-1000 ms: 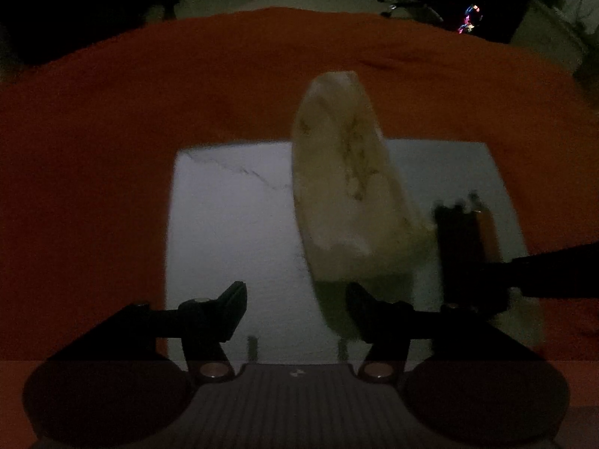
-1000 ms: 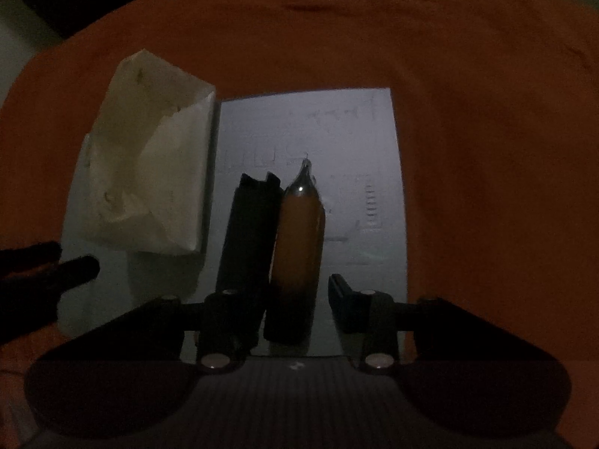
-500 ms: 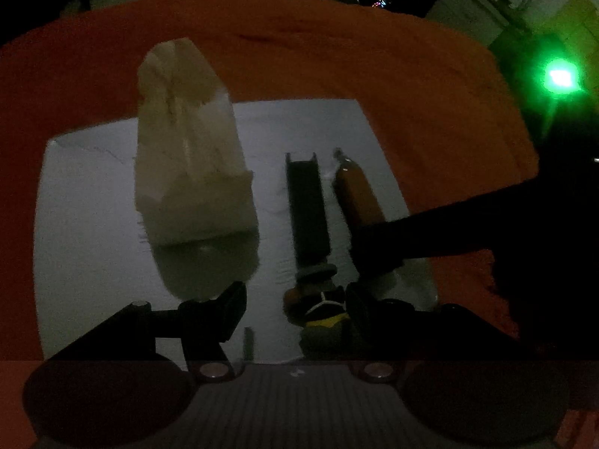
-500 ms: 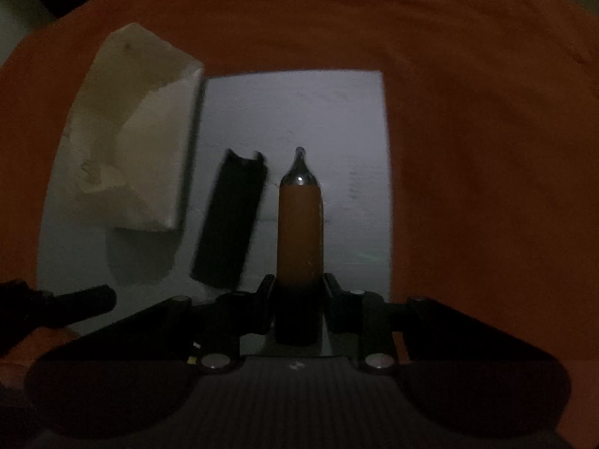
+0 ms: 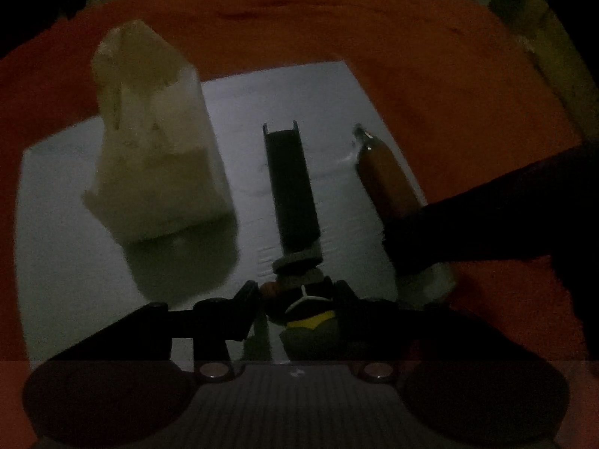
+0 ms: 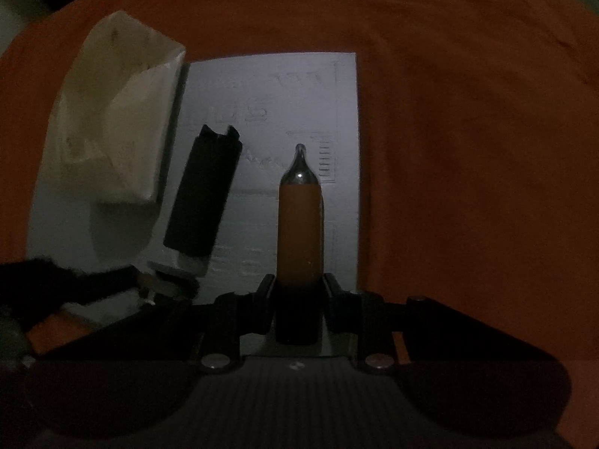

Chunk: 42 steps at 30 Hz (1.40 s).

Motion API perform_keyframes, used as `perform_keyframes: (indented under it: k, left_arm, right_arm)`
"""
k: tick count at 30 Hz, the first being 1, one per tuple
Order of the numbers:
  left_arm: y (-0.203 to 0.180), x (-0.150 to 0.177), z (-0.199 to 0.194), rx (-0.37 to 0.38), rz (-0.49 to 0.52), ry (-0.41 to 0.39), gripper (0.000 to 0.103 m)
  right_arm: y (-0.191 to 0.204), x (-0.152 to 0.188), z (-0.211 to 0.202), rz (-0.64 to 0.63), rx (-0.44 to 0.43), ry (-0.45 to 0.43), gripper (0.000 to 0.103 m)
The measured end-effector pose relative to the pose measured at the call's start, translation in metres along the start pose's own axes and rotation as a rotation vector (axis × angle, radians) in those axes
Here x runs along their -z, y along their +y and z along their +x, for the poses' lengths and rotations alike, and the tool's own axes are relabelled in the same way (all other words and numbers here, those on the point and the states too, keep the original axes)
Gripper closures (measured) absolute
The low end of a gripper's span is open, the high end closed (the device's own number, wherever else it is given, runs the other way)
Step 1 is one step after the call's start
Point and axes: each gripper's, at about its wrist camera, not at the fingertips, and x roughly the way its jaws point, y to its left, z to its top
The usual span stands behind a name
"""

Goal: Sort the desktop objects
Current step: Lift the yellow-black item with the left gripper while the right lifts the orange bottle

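My right gripper (image 6: 295, 292) clamped on the orange tube (image 6: 299, 232), my left gripper (image 5: 297, 295) tight around a small dark object (image 5: 303, 307) over the white sheet (image 5: 75, 262).

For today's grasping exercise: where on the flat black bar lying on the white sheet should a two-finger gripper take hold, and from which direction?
Grip the black bar across its narrow width, around mid-length, coming straight down from above. It lies flat on the white sheet, long and slim, so its two long edges probably give parallel faces. There is free sheet on both sides, towards the white paper bag and the orange tube.
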Motion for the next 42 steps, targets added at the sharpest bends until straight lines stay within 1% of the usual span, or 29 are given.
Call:
perform_keyframes:
  k: [8,11,13,15,16,17,22,24,25,26,27,29,30,33,38,42]
  left_arm:
    - [0.044,0.009,-0.005,-0.033,-0.075,0.0,0.065]
    - [0.054,0.008,-0.005,-0.034,-0.099,0.004,0.064]
    - [0.056,0.006,-0.004,-0.047,-0.099,0.003,0.062]
    - [0.053,0.003,-0.003,-0.068,-0.079,-0.005,0.057]
    - [0.051,0.0,-0.003,-0.073,-0.07,-0.007,0.049]
    - [0.05,-0.001,-0.003,-0.073,-0.064,-0.009,0.047]
    - [0.047,-0.007,0.005,-0.079,-0.035,0.004,0.046]
    - [0.046,-0.006,0.009,-0.08,-0.034,0.018,0.047]
    - [0.045,-0.004,0.01,-0.089,-0.029,0.02,0.054]
    - [0.045,-0.002,0.01,-0.107,-0.019,0.019,0.063]
    - [0.047,-0.001,0.01,-0.11,-0.017,0.011,0.065]
    - [0.052,0.0,0.005,-0.105,-0.036,0.008,0.065]
    - [0.055,-0.001,0.004,-0.114,-0.049,0.008,0.065]
    - [0.058,0.001,-0.012,-0.127,-0.064,-0.013,0.067]
    - [0.06,0.0,-0.046,-0.116,-0.097,-0.059,0.067]
    - [0.051,0.007,-0.074,-0.116,-0.079,-0.079,0.067]
  right_arm:
    - [0.006,0.01,-0.006,-0.03,0.003,0.007,0.075]
    - [0.004,0.015,-0.01,-0.013,0.004,0.02,0.074]
    - [0.004,0.013,-0.009,-0.002,0.005,0.029,0.068]
    - [0.006,0.011,-0.01,-0.004,0.004,0.034,0.057]
    - [0.007,0.009,-0.01,-0.008,0.006,0.036,0.055]
    - [0.007,0.007,-0.011,-0.011,0.008,0.039,0.053]
    - [0.008,-0.001,-0.01,-0.021,0.026,0.028,0.053]
    - [0.008,-0.003,-0.01,-0.034,0.026,0.019,0.055]
    - [0.008,-0.003,-0.011,-0.041,0.029,0.013,0.059]
    - [0.008,-0.002,-0.012,-0.044,0.05,0.009,0.075]
    - [0.006,-0.001,-0.013,-0.042,0.047,0.008,0.075]
    - [0.003,0.002,-0.016,-0.039,0.042,0.008,0.075]
    - [0.001,0.003,-0.017,-0.037,0.04,0.007,0.075]
    - [0.0,-0.001,-0.024,-0.022,0.047,0.007,0.075]
    - [0.002,0.002,-0.058,-0.015,0.036,-0.036,0.075]
    - [0.01,0.01,-0.093,-0.009,0.029,-0.075,0.075]
